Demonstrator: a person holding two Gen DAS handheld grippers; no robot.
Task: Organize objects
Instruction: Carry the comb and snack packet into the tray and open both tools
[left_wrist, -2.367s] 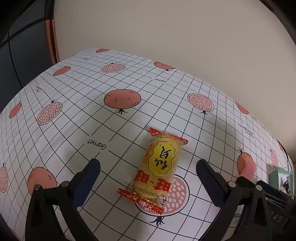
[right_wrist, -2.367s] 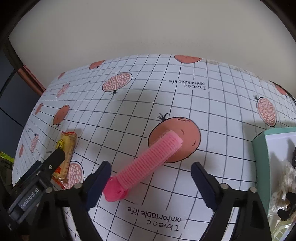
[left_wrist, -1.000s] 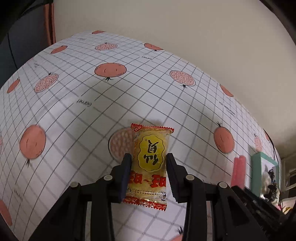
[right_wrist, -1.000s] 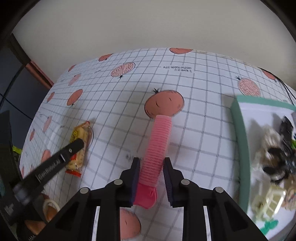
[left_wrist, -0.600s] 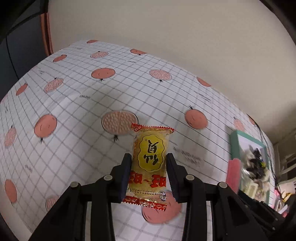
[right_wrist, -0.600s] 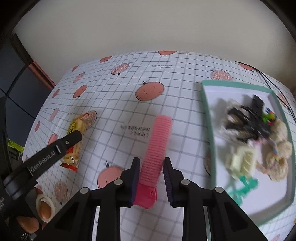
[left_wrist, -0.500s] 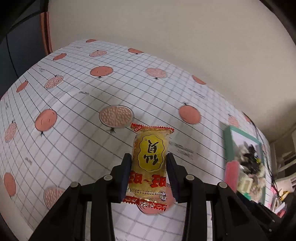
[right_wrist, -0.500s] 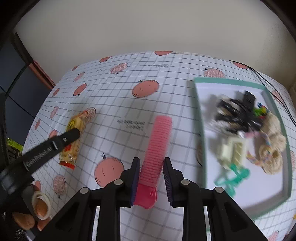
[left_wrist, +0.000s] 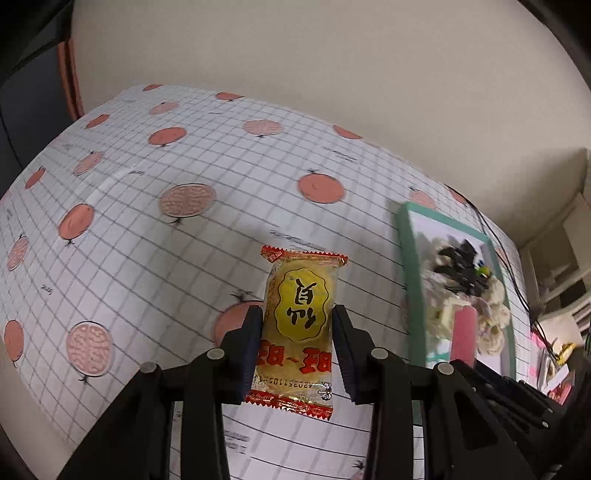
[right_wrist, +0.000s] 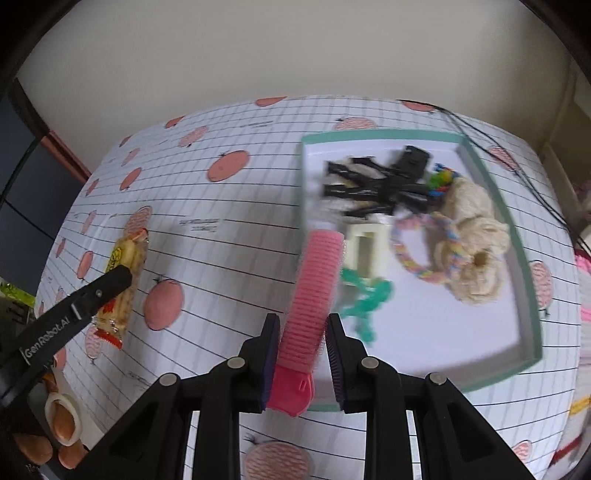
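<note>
The pink hair roller (right_wrist: 317, 291) is clamped between the two fingers of the right gripper (right_wrist: 300, 356); its long axis runs along the fingers, its solid pink clip end nearest the camera and its ribbed body pointing away, the far tip over the near-left edge of the green-rimmed tray (right_wrist: 524, 258). The yellow snack packet (left_wrist: 300, 325) is clamped at mid-length between the fingers of the left gripper (left_wrist: 297, 354), its long axis likewise along the fingers, one red crimped end pointing away and the other toward the camera. Both grippers are held above the table, each narrowed onto its item. The left gripper is to the left of the right one, over the gridded tablecloth (left_wrist: 147, 258) with its fruit print, clear of the tray. Inside the tray lie black hair clips (right_wrist: 373, 184), a cream clip (right_wrist: 365, 251), a green clip (right_wrist: 364, 295), a pastel braided ring (right_wrist: 424, 254) and cream fluffy scrunchies (right_wrist: 472, 236); the picture is blurred here. A black cable (right_wrist: 517, 166) runs past the far right of the tray.
</note>
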